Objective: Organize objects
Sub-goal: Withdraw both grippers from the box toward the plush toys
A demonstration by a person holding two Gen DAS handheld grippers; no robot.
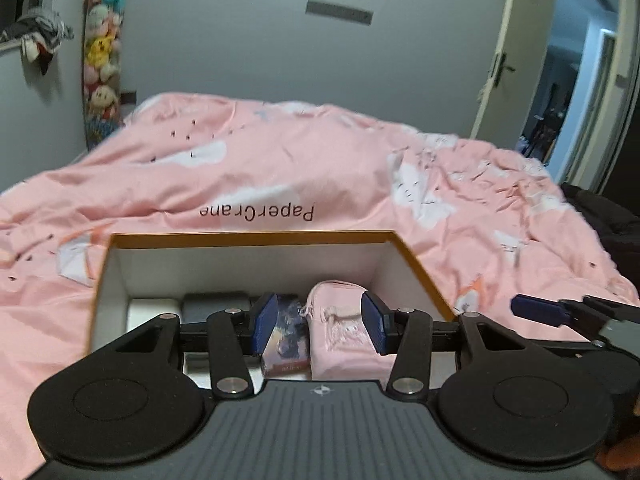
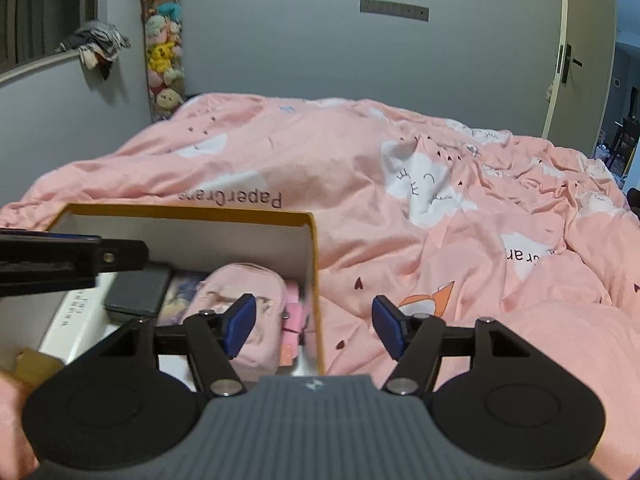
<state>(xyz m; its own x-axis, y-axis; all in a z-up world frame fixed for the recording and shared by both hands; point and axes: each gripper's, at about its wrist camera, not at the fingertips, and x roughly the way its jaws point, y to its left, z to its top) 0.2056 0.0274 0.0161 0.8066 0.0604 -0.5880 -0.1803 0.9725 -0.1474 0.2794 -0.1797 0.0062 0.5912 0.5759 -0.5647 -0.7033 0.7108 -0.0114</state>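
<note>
An open cardboard box (image 1: 256, 239) (image 2: 188, 212) with a tan rim and white inside lies on the pink bedcover. In it sit a pink pouch (image 1: 344, 332) (image 2: 240, 284), a dark illustrated card box (image 1: 290, 336) (image 2: 182, 292), a dark grey case (image 1: 214, 306) (image 2: 140, 290) and a white box (image 1: 150, 314) (image 2: 80, 320). My left gripper (image 1: 320, 322) hovers open above the box with nothing between its blue pads. My right gripper (image 2: 314, 326) is open too, straddling the box's right wall, empty. One blue fingertip (image 1: 532, 310) of the right gripper shows in the left wrist view.
The pink bedcover (image 2: 440, 200) with cloud and fox prints spreads all around the box. A hanging column of plush toys (image 2: 164, 48) stands at the far wall. A doorway (image 1: 576, 80) opens at the right. A brown cardboard flap (image 2: 32, 366) lies at the box's near left.
</note>
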